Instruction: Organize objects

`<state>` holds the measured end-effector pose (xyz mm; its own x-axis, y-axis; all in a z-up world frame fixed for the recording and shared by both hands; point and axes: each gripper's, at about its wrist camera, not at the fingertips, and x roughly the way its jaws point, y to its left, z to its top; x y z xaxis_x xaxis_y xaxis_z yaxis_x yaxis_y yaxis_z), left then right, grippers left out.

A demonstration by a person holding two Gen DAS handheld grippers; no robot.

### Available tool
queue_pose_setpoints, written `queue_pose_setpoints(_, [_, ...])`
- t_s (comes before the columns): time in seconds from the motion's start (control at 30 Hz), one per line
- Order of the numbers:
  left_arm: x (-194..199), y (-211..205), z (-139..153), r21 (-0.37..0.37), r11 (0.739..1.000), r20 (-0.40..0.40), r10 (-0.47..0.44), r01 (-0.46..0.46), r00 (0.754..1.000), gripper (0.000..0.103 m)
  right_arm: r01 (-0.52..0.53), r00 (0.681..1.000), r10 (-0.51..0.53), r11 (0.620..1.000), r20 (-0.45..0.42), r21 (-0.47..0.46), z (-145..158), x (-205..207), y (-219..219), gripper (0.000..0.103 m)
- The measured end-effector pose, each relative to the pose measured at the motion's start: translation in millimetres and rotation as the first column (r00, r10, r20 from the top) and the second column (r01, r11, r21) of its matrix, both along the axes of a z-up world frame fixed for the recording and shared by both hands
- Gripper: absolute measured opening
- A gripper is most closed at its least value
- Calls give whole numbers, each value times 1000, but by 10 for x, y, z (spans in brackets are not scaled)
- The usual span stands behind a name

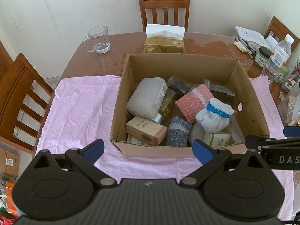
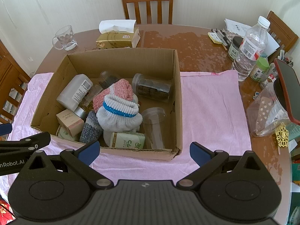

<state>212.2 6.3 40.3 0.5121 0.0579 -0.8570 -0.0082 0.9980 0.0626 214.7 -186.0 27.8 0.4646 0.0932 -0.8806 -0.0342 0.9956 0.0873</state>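
Note:
An open cardboard box (image 1: 243, 86) (image 2: 177, 86) stands on a pink cloth (image 1: 78, 108) (image 2: 211, 101). Inside lie a white plastic bottle (image 1: 146, 97) (image 2: 74, 91), a pink sock roll (image 1: 193, 101) (image 2: 120, 90), a white sock with a blue band (image 1: 215, 116) (image 2: 120, 114), a grey sock roll (image 1: 177, 131) (image 2: 90, 129), a pink KASI carton (image 1: 146, 130) (image 2: 70, 121), a green packet (image 1: 218, 139) (image 2: 127, 140) and clear jars (image 2: 151, 88). My left gripper (image 1: 148, 151) hangs open before the box's near wall. My right gripper (image 2: 144, 151) is open at the near right corner. Both hold nothing.
On the wooden table behind the box sit a tissue box (image 1: 164, 43) (image 2: 118, 37) and a glass mug (image 1: 98, 39) (image 2: 64, 37). At the right are a water bottle (image 2: 249, 48), jars, pens, papers and a plastic bag (image 2: 268, 112). Wooden chairs (image 1: 164, 7) surround the table.

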Motion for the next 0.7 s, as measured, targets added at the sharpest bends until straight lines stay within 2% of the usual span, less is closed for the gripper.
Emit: queue_pose_setpoints(0.7, [-17,22,-7,26,1000,-1,0,0,1000,100,1,1000,-1,1000,-1,-8,-7,-36,11,103])
